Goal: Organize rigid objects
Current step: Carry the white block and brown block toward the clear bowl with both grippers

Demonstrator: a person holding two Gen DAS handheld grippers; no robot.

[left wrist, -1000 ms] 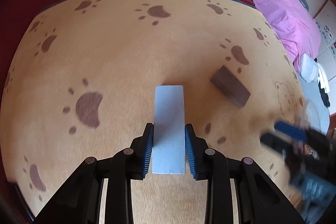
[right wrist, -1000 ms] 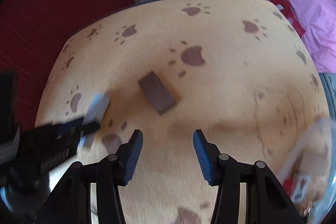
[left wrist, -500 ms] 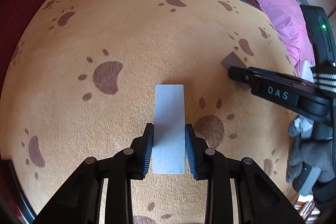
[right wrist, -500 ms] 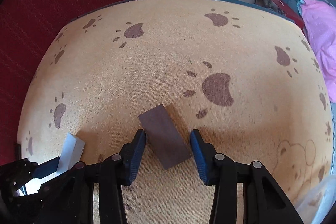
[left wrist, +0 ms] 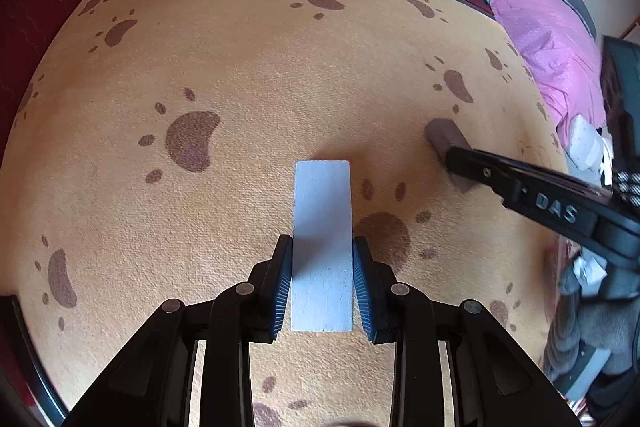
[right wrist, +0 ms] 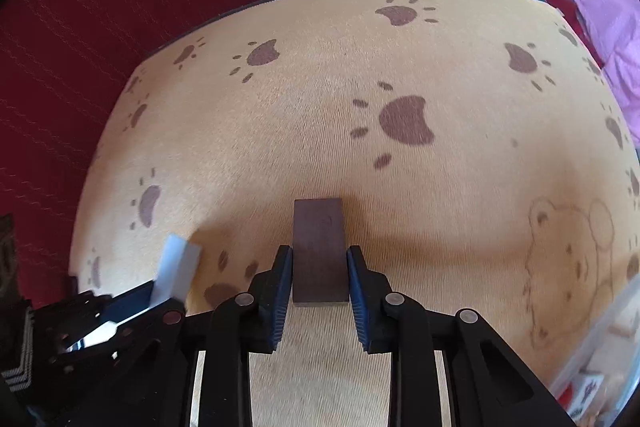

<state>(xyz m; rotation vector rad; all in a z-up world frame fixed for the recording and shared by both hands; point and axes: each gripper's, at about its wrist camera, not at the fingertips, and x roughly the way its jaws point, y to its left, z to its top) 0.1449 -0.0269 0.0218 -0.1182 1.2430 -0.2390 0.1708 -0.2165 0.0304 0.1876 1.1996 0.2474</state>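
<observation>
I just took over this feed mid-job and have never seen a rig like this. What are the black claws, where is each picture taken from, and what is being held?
There is no robot arm: a person holds a two-finger gripper in each hand, and each carries a fisheye camera looking along its fingers. The left wrist view shows the left gripper, its blue pads pressed on a pale grey block. The right wrist view shows the right gripper, whose jaws have just been closing and now clamp a dark brown block. Each gripper also shows at the edge of the other's view. Both blocks are over an orange rug printed with brown paw marks. A pink bedspread lies beyond the rug.
</observation>
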